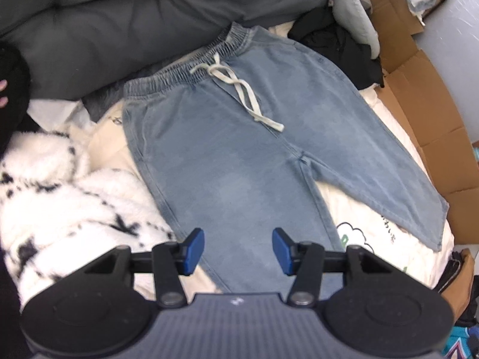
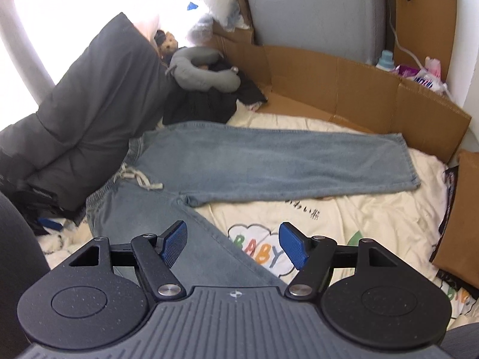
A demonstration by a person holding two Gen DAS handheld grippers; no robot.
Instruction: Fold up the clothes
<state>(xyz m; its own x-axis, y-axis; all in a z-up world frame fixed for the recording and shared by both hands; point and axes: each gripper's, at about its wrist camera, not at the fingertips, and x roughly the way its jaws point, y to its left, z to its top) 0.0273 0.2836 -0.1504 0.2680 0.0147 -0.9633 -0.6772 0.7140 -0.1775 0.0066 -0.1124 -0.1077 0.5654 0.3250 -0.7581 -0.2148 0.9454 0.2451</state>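
Light blue jeans (image 1: 227, 137) with an elastic waist and a white drawstring (image 1: 236, 86) lie flat on a cream bedsheet, legs spread apart. My left gripper (image 1: 238, 251) hangs open just above the lower part of one leg, its blue pads (image 1: 194, 251) apart with nothing pinched. In the right wrist view the jeans (image 2: 269, 161) stretch across the sheet, one leg running right and the other coming toward me. My right gripper (image 2: 233, 243) is open over the inner edge of the near leg, one pad above denim and the other above the sheet.
A grey padded duvet (image 1: 134, 15) borders the waistband. A fluffy white blanket with black marks (image 1: 60, 194) lies beside one leg. Cardboard walls (image 2: 359, 89) line the far side. A black garment (image 1: 338, 48) and a grey neck pillow (image 2: 203, 71) sit in the corner. The cream sheet (image 2: 344, 224) has a printed cloud.
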